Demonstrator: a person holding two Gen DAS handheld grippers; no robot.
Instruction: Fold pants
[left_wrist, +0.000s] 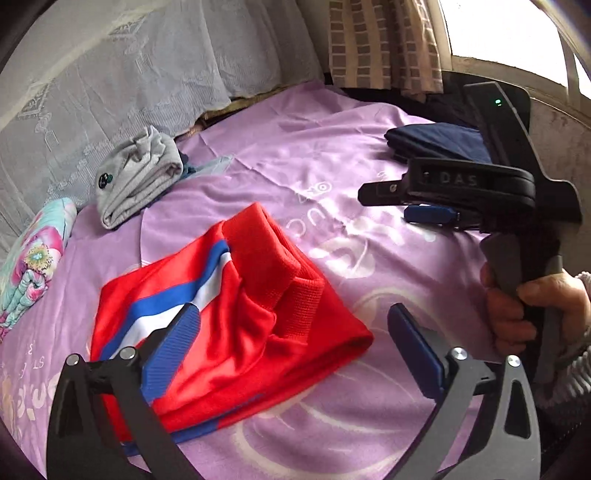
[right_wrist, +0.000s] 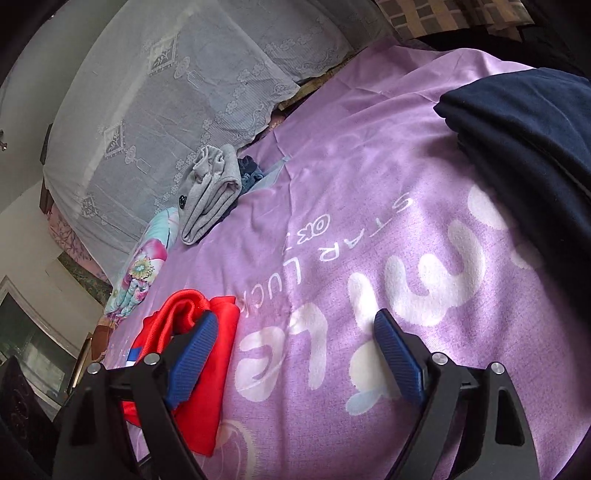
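Red pants (left_wrist: 236, 332) with a blue and white stripe lie folded in a compact bundle on the purple bedsheet (left_wrist: 332, 166). My left gripper (left_wrist: 295, 328) hovers open just above their near edge, nothing between its blue pads (left_wrist: 173, 354). In the left wrist view the right gripper (left_wrist: 384, 201), held by a hand (left_wrist: 517, 314), floats to the right of the pants and holds nothing. From the right wrist view the right gripper (right_wrist: 295, 339) is open over bare sheet (right_wrist: 369, 184), with the red pants (right_wrist: 199, 365) at its left finger.
A folded grey garment (left_wrist: 136, 177) lies at the bed's back left beside a floral bundle (left_wrist: 33, 258). A folded navy garment (left_wrist: 436, 142) sits at the back right. A lace-covered headboard (left_wrist: 129, 74) and a curtain (left_wrist: 384, 40) bound the far side.
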